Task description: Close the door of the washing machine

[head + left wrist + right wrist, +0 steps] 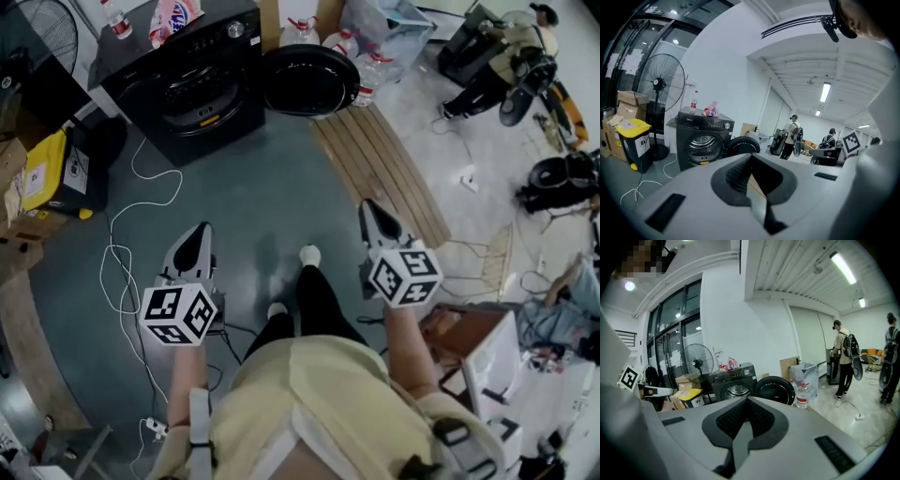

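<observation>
The black washing machine (187, 80) stands at the far side of the floor, its drum opening (702, 143) facing me. Its round door (309, 80) hangs swung open to the right, also seen in the left gripper view (740, 145) and the right gripper view (774, 390). My left gripper (200, 232) and right gripper (369, 206) are held side by side well short of the machine, both pointing toward it. Both pairs of jaws are shut with nothing between them. Neither touches the door.
A slatted wooden pallet (380, 169) lies on the floor right of the door. A white cable (131, 234) trails left of my left gripper. A yellow bin (42, 169), a standing fan (658, 84) and water bottles (370, 70) flank the machine. People (843, 357) stand far right.
</observation>
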{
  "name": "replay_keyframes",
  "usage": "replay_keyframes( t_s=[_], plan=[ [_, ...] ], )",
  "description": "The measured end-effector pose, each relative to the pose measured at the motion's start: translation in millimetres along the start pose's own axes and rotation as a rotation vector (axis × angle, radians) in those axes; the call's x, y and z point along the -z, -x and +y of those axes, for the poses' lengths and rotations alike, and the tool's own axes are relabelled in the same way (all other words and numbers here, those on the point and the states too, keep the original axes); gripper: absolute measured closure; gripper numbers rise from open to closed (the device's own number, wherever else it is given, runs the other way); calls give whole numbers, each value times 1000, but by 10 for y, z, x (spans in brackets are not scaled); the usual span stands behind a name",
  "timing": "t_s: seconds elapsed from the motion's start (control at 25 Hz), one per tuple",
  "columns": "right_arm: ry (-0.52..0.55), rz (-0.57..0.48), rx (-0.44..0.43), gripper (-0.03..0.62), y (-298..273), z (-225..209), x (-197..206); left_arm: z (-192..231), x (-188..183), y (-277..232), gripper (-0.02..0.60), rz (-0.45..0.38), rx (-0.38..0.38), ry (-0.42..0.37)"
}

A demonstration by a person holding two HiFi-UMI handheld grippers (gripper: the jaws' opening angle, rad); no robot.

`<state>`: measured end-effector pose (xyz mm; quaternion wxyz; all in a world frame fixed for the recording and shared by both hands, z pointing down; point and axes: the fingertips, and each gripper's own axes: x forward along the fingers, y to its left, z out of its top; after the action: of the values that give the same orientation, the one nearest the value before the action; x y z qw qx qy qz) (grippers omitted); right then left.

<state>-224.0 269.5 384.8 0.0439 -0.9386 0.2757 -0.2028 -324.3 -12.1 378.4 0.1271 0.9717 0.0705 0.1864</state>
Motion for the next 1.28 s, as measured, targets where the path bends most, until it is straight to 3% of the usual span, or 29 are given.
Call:
replay_keyframes(
  t_s=[0.28, 0.76, 1.0, 1.08, 1.28],
  plan=[
    [78, 29, -111, 588, -703, -280, -248, 46, -158, -616, 578, 14, -66, 35],
    [144, 85, -258, 586, -1758, -888, -634, -160, -577, -1819, 578, 4, -73, 87],
    [138, 99, -284, 581, -2072, -1133, -734, -302, -639, -2223, 577, 27, -83, 59],
    [129, 100, -284, 530, -2169, -1180, -747, -287, -638, -2304, 577, 47, -86, 56],
    [115, 114, -282, 510, -2422, -1216, -759, -182, -668, -2514, 577, 79, -67, 70]
  ],
)
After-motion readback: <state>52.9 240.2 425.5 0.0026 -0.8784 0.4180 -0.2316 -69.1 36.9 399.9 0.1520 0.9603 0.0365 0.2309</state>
